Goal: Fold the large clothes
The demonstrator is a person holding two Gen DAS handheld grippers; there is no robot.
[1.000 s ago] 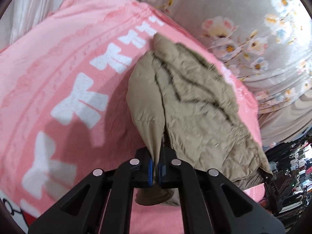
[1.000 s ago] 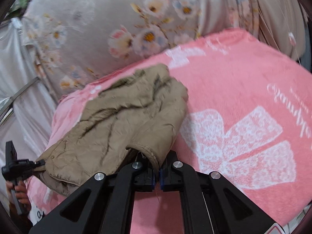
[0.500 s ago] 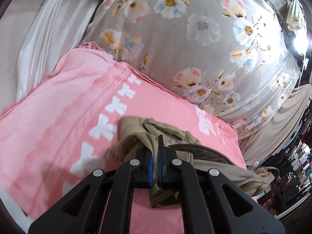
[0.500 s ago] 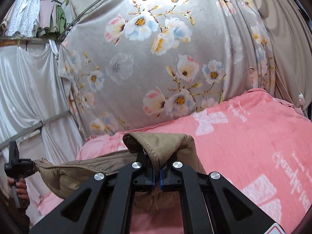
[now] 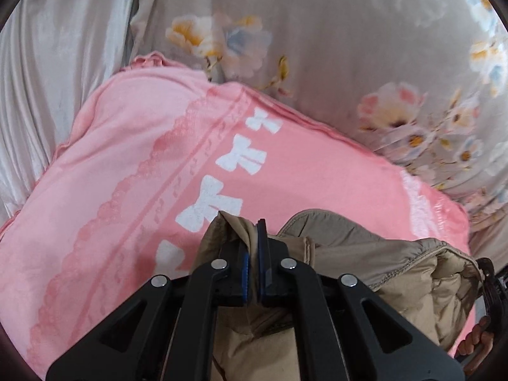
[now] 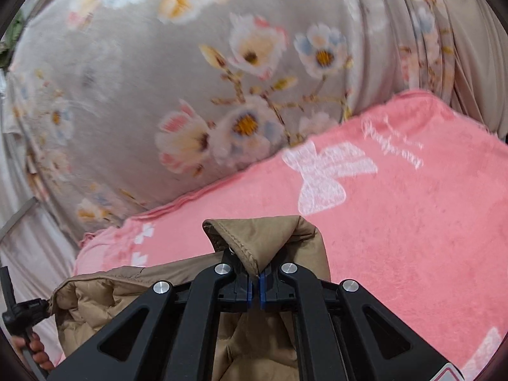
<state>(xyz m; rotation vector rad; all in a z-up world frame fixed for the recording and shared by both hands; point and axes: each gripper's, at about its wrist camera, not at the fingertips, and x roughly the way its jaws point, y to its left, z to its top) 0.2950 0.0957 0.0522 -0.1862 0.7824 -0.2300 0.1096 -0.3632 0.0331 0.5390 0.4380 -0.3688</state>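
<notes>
A tan quilted jacket (image 5: pixel 406 273) hangs stretched between both grippers above a pink blanket (image 5: pixel 133 165) with white bows. My left gripper (image 5: pixel 253 241) is shut on a bunched corner of the jacket, which pokes up between the blue pads. In the right wrist view my right gripper (image 6: pixel 254 277) is shut on another folded corner of the jacket (image 6: pixel 263 238). The fabric droops below and toward the other gripper (image 6: pixel 22 311) at the lower left, held by a hand (image 6: pixel 35 349). Most of the garment's lower part is hidden under the gripper bodies.
A grey floral curtain (image 6: pixel 203 73) hangs behind the pink blanket (image 6: pixel 412 222). Pale satin drapes (image 5: pixel 54 73) stand at the left. The right gripper's handle and a hand (image 5: pixel 479 336) show at the lower right edge of the left wrist view.
The jacket lay on the blanket a second ago; both grippers have lifted it by its corners and swung it up and across, so it now hangs stretched between them.
</notes>
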